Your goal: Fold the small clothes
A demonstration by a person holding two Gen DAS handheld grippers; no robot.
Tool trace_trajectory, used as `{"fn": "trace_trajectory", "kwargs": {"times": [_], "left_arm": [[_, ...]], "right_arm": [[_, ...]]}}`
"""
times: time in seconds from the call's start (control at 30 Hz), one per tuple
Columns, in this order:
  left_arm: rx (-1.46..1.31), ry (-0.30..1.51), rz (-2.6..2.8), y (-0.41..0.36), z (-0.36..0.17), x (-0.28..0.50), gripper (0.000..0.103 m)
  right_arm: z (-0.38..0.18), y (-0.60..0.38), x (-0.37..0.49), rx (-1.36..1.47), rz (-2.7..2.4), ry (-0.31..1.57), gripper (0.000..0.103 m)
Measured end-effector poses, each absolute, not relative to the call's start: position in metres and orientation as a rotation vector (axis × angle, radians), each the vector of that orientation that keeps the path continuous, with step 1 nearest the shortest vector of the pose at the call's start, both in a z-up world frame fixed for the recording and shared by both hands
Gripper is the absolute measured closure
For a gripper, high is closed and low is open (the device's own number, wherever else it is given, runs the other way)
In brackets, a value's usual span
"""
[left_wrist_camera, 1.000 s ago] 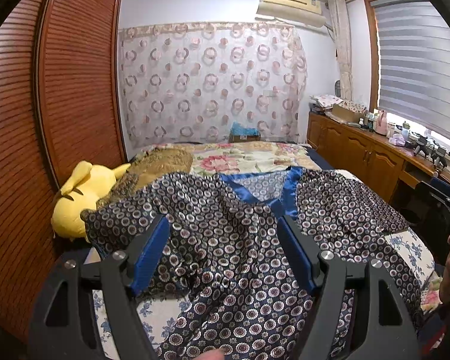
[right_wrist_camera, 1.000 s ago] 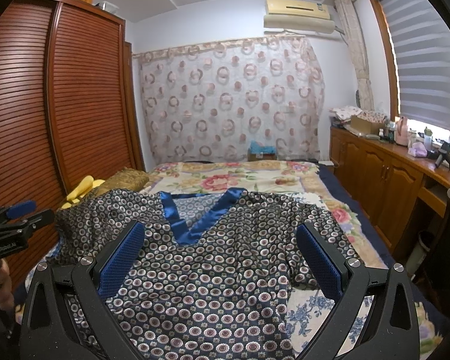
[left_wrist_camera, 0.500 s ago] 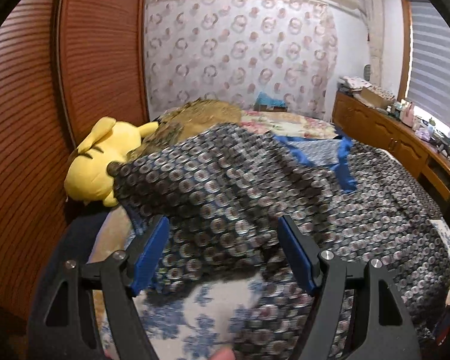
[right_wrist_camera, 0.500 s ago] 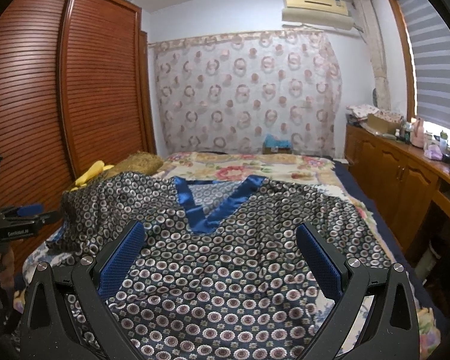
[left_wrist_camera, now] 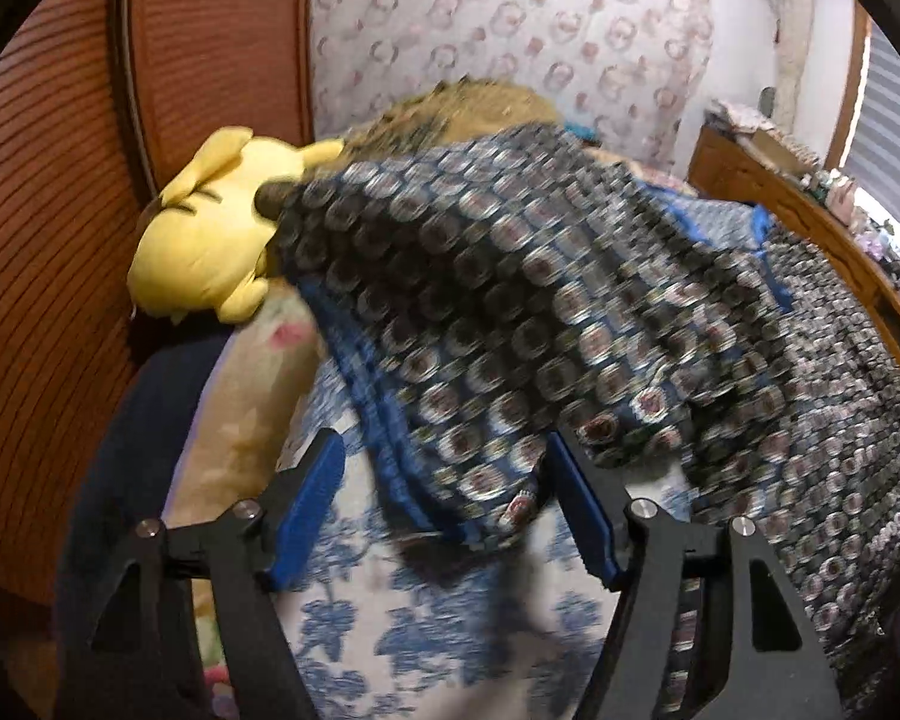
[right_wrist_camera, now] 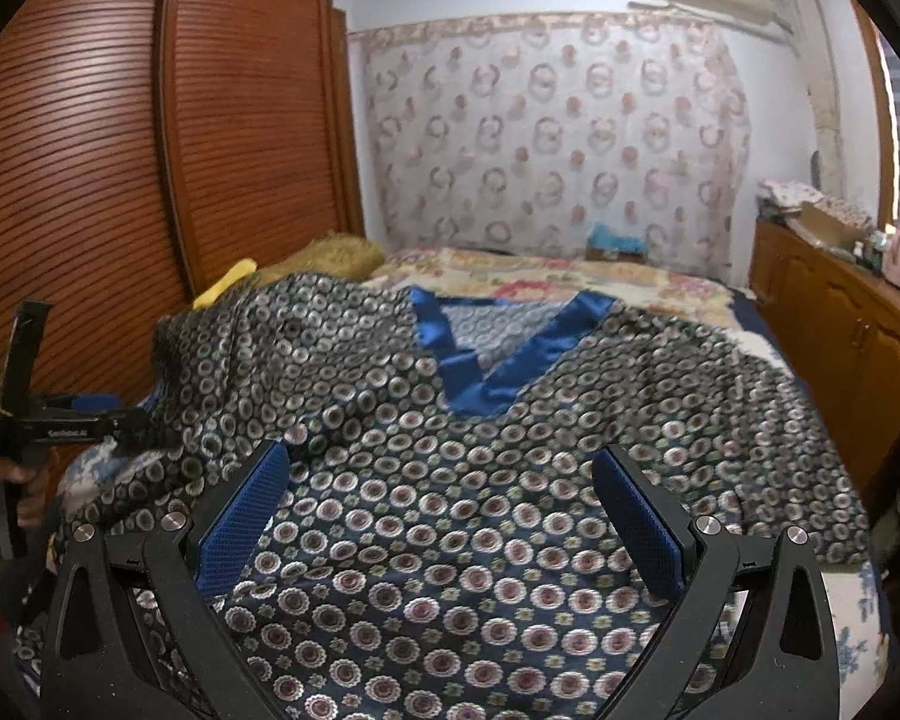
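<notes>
Bed, blue-and-white floral sheet; floral quilt at far end; patterned garment with blue neckline spread across it; yellow plush toy and brown cushion at left edge

Left gripper: jaws spread wide, low centre of frame. Right gripper: jaws wide apart, bottom centre. Person's hand at left edge grips the handle.
</notes>
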State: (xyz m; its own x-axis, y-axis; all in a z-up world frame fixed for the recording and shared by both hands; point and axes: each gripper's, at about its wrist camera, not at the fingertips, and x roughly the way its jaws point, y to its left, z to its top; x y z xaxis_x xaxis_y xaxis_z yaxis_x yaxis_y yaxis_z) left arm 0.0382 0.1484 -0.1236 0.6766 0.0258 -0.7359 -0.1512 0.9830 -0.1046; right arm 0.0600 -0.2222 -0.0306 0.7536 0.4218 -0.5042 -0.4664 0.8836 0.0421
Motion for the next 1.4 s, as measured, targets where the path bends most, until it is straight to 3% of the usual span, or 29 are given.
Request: {"fn": "trace_trajectory", "kwargs": {"times": [0.3, 0.4, 0.47, 0.57, 0.97, 1.3, 1.4], "left_arm": [[-0.130, 0.856, 0.087, 0.153, -0.134, 0.043, 0.049], [-0.098, 0.842, 0.070, 0.151, -0.133, 0.042, 0.064], [-0.086, 0.844, 0.051, 0.150, -0.132, 0.043, 0.090], [-0.119, 0.859, -0.004, 0.148, -0.128, 0.042, 0.102], [-0.079, 0.664, -0.224, 0.092, -0.034, 0.056, 0.103], [0.010, 0.650, -0.382, 0.011, -0.003, 0.088, 0.103], [0.008, 0.650, -0.381, 0.007, 0.000, 0.085, 0.098]], "right_arm": [[-0.053, -0.201, 0.070, -0.125, 0.552, 0.623, 0.000], [-0.058, -0.196, 0.069, -0.140, 0.560, 0.631, 0.000], [-0.062, -0.194, 0.068, -0.143, 0.563, 0.639, 0.000], [-0.067, -0.193, 0.068, -0.146, 0.567, 0.654, 0.000], [-0.066, -0.201, 0.060, -0.135, 0.569, 0.645, 0.000], [-0.056, -0.233, 0.055, -0.085, 0.522, 0.627, 0.000], [-0.055, -0.242, 0.055, -0.075, 0.506, 0.626, 0.000]]}}
